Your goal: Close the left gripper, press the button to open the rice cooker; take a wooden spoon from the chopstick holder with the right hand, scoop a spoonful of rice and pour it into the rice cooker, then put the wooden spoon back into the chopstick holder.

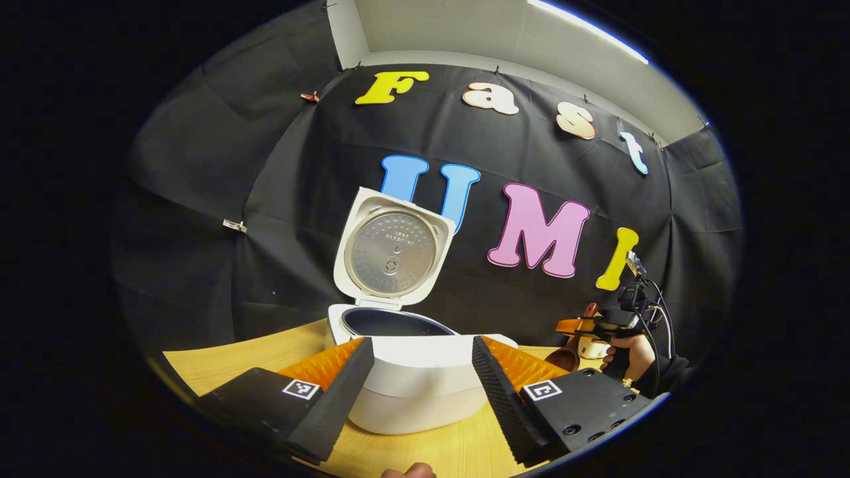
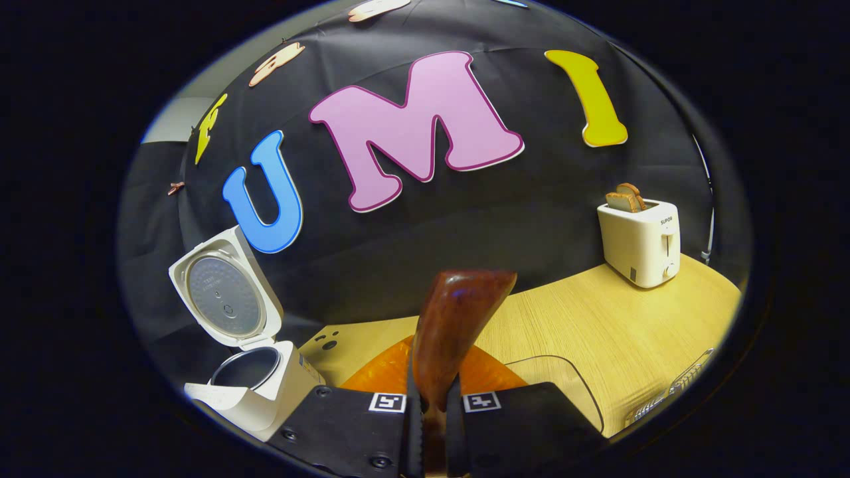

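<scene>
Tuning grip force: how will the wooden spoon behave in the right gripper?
Wooden spoon looks rigid, so it likely won't flex. Its glossy finish may slip or pivot between the fingers. The right gripper holds the handle, so the projecting end could lever downward once loaded.

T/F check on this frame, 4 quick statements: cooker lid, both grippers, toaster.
1. The rice cooker lid is shut. False: it stands open, inner pot visible.
2. The right gripper is clamped on the wooden spoon. True.
3. The left gripper holds the spoon. False: its jaws are apart, holding nothing, with the cooker beyond them.
4. The toaster has bread slices sticking out. True.
</scene>
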